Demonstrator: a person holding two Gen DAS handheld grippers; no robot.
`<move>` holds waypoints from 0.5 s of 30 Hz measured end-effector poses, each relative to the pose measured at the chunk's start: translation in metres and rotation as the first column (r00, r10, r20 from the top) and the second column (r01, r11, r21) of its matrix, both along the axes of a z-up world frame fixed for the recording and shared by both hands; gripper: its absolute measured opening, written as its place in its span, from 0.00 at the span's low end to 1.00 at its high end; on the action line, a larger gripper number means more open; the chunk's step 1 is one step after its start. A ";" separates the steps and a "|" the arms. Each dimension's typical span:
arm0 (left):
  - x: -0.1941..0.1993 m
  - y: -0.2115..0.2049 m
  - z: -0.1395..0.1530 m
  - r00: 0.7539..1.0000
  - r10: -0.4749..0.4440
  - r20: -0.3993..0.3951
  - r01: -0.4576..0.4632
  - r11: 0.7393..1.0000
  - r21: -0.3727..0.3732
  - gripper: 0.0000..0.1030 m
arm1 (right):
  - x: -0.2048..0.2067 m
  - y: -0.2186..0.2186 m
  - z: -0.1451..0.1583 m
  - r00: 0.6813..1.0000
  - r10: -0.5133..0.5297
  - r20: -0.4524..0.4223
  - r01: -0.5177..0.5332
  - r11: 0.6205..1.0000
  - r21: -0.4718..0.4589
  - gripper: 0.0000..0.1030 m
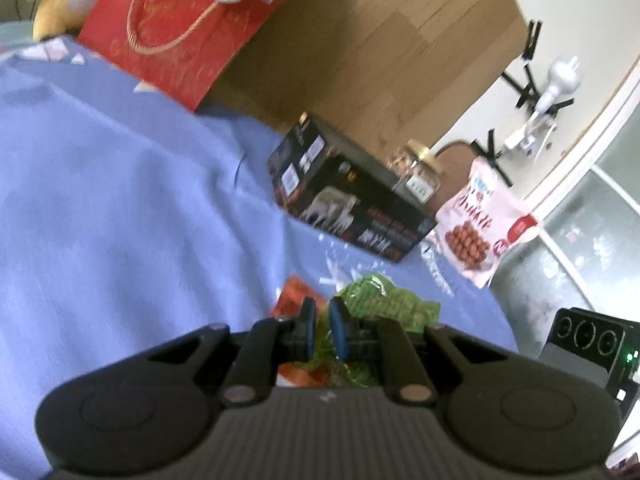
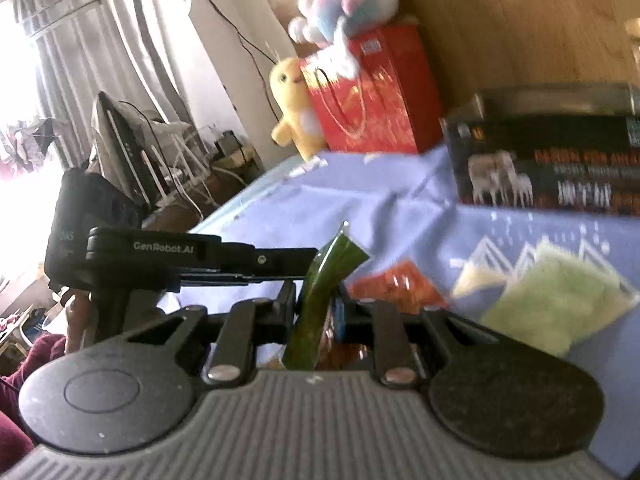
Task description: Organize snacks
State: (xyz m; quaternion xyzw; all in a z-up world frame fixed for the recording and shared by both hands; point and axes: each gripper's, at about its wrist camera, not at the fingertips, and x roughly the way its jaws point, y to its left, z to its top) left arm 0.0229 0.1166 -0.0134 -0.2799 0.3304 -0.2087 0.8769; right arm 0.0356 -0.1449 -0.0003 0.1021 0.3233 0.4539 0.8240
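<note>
A: Which step now?
B: Probably carrying: left gripper (image 1: 322, 328) and right gripper (image 2: 316, 312) each clamped on a green snack packet (image 2: 324, 276), jaws nearly together.

A: Where exactly?
B: Pinched between both pairs of jaws, above the blue tabletop (image 1: 120, 200). Next: choose a spot, perhaps near the black box (image 1: 340, 200).

Blue tablecloth (image 1: 120, 184): matt woven cloth, creased. Green snack packet (image 1: 384, 300): glossy, crinkled plastic film. Orange packet (image 2: 396, 284): same shiny film. Black box (image 1: 344, 196): printed card, slight sheen. Red gift bag (image 1: 176, 28): paper, gold cord handle. Yellow plush toy (image 2: 296, 108): soft pile fabric. Wall panel (image 1: 380, 40): smooth wood.
</note>
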 end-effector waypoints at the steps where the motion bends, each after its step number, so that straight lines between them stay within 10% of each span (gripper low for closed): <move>1: 0.001 -0.002 -0.001 1.000 -0.004 -0.006 0.004 1.000 0.002 0.09 | 0.000 -0.001 -0.001 1.000 -0.005 -0.004 0.005 1.000 -0.001 0.21; 15: 0.074 -0.059 0.064 0.987 -0.112 0.116 0.097 0.987 0.128 0.09 | 0.037 -0.041 0.036 0.979 -0.156 0.130 0.148 0.987 0.067 0.21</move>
